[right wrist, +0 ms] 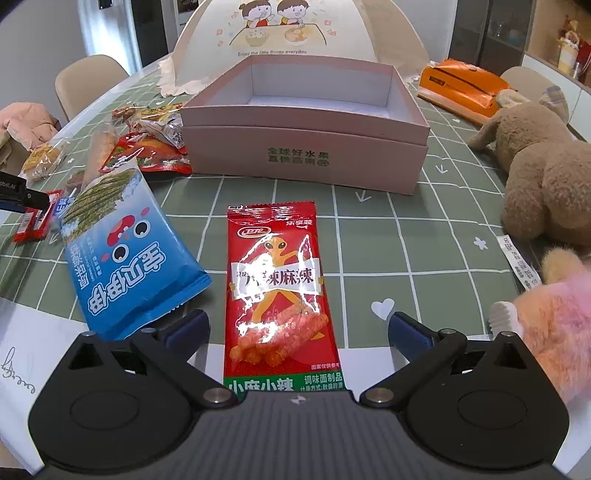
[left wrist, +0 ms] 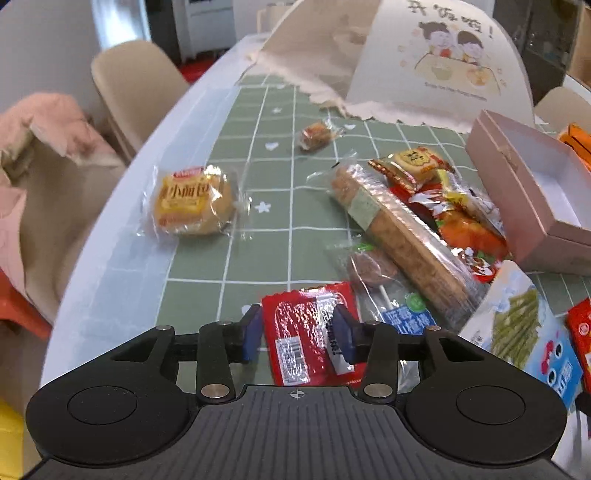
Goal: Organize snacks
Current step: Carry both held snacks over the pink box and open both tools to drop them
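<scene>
My left gripper [left wrist: 297, 332] has its blue pads on either side of a small red snack packet [left wrist: 310, 336] lying on the table, partly closed around it. A pile of snacks lies ahead: a long biscuit pack [left wrist: 399, 236], a bread bun pack [left wrist: 192, 201], a blue seaweed bag [left wrist: 524, 325]. My right gripper [right wrist: 297, 328] is open wide over a red spicy-strip packet [right wrist: 280, 288] that lies between its fingers. The empty pink box [right wrist: 306, 125] stands ahead, and it also shows in the left wrist view [left wrist: 532, 192]. The blue seaweed bag [right wrist: 125, 254] lies left.
A plush dog [right wrist: 543, 173] and a pink plush toy [right wrist: 554, 325] lie at the right. An orange package [right wrist: 461, 85] and a mesh food cover [right wrist: 295, 33] stand behind the box. Chairs [left wrist: 136, 81] line the table's left edge. A small wrapped cake [left wrist: 316, 134] lies apart.
</scene>
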